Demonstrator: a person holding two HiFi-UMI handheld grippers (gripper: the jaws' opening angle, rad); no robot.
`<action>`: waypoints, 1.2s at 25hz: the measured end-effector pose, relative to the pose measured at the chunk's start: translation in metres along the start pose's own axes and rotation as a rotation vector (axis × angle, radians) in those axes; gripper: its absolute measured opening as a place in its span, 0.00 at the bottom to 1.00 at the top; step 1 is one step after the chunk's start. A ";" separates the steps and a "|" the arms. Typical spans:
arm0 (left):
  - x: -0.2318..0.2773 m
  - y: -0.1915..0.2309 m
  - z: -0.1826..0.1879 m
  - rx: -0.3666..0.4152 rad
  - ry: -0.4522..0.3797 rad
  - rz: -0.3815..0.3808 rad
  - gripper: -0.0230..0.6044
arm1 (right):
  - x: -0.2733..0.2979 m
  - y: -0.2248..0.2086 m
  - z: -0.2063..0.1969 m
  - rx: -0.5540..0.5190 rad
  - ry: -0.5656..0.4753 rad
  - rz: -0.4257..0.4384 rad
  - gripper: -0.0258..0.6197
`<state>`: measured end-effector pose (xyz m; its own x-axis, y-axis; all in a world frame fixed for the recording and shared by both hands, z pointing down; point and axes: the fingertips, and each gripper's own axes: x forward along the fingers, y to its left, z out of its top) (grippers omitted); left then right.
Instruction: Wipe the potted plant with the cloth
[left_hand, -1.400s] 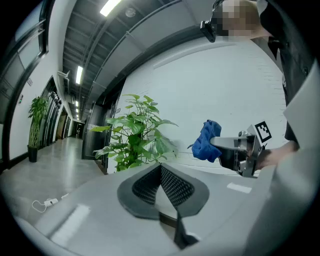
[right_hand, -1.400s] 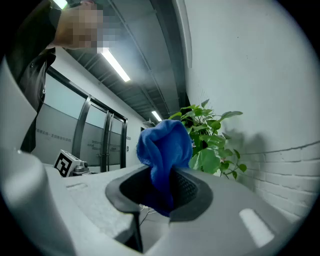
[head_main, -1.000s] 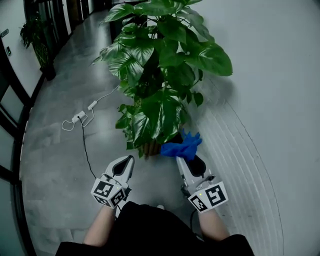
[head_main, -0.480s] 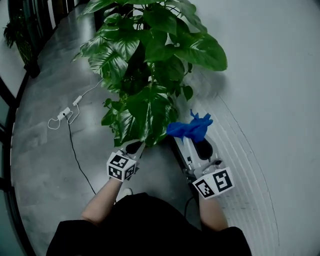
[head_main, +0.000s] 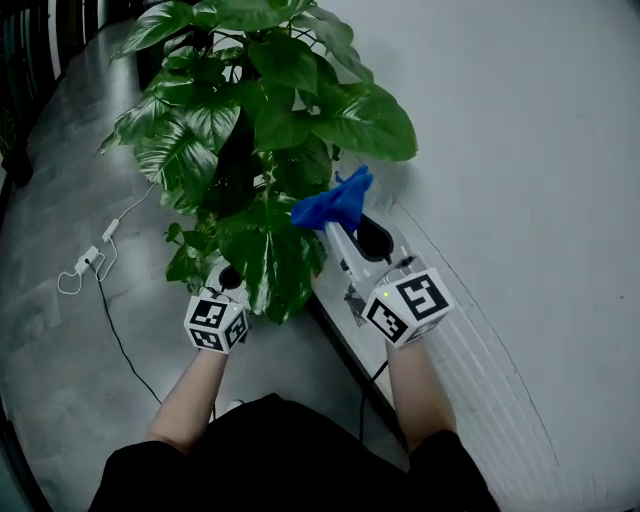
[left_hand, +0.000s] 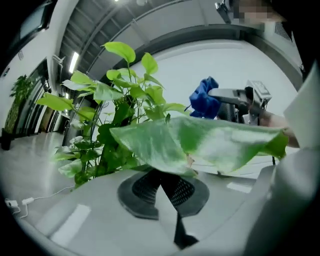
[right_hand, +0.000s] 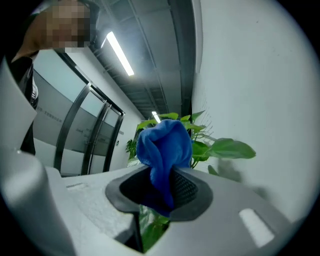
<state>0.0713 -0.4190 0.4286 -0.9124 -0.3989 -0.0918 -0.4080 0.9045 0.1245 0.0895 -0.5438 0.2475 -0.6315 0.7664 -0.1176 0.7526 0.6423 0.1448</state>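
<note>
The potted plant (head_main: 270, 110) with broad green leaves stands against the wall. My right gripper (head_main: 338, 228) is shut on a bunched blue cloth (head_main: 335, 200), held beside the plant's right-hand leaves; in the right gripper view the cloth (right_hand: 162, 145) stands up out of the closed jaws. My left gripper (head_main: 228, 280) is shut, its tips tucked under a large low leaf (head_main: 270, 260). In the left gripper view that leaf (left_hand: 200, 145) lies across just above the closed jaw tips (left_hand: 164, 172), with the cloth (left_hand: 202, 97) beyond it.
A white wall (head_main: 520, 150) runs close along the right. A white power adapter with its cable (head_main: 85, 262) lies on the grey floor at left. A ribbed floor strip (head_main: 490, 380) follows the wall. Glass partitions (right_hand: 85, 135) stand further off.
Both grippers have moved forward to the plant. The right one has risen with the cloth to leaf height; the left one has slid under the large low leaf.
</note>
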 end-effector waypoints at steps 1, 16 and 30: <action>0.000 0.000 0.008 -0.009 -0.023 -0.005 0.04 | 0.013 0.000 -0.002 -0.014 0.038 0.009 0.21; -0.012 -0.004 0.040 0.009 -0.091 -0.074 0.04 | 0.074 0.023 -0.087 -0.133 0.476 0.073 0.21; -0.008 -0.016 0.029 -0.280 -0.124 -0.134 0.04 | 0.014 0.021 -0.108 0.045 0.312 0.000 0.21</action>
<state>0.0856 -0.4260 0.3989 -0.8461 -0.4744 -0.2429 -0.5329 0.7616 0.3688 0.0762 -0.5199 0.3554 -0.6531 0.7327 0.1911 0.7556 0.6474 0.1000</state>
